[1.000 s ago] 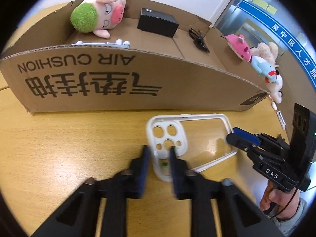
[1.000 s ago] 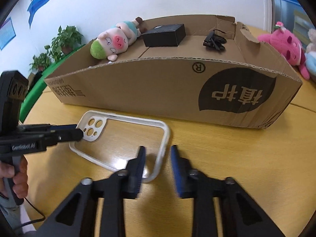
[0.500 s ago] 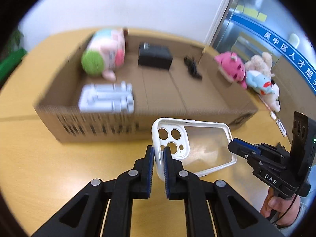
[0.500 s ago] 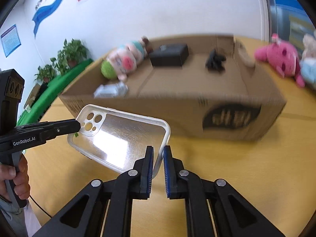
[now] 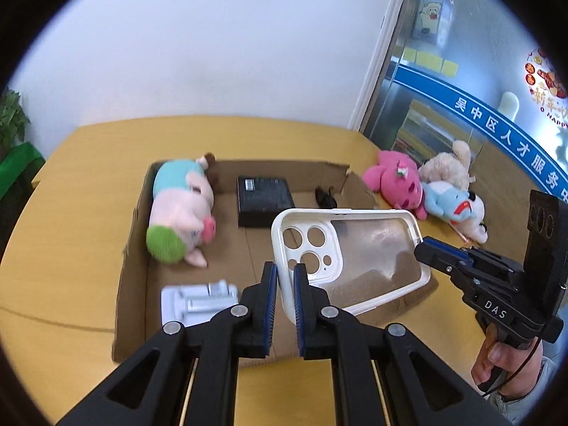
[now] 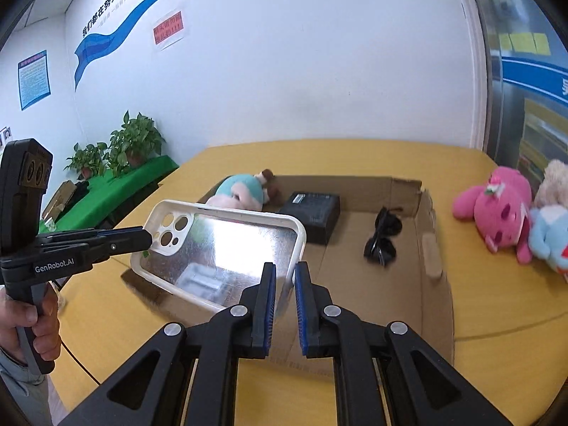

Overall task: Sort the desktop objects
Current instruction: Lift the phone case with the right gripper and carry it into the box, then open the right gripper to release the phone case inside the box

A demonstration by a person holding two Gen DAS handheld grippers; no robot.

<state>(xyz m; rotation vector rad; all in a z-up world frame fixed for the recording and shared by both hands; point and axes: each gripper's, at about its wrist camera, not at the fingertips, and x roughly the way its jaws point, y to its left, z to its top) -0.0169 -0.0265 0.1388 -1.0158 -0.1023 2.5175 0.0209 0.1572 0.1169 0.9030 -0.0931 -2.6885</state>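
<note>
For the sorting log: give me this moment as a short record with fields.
held item: phone case, off the table, above the cardboard box
left tongs: shut on the camera-hole end of the case
right tongs: shut on the opposite end
in box: pig plush, black box, sunglasses, white pack
outside box: pink plush

Open-topped cardboard box point(image 5: 136, 248) on the counter point(image 5: 71, 213). Its floor is occupied at the left by a plush pig point(image 5: 181, 213) and a white plastic part point(image 5: 198, 300), at the rear by a black box point(image 5: 264, 200), and at the right by sunglasses point(image 6: 383, 239). Bare cardboard lies between black box and sunglasses. The phone case point(image 5: 355, 248) hangs over the middle.
</note>
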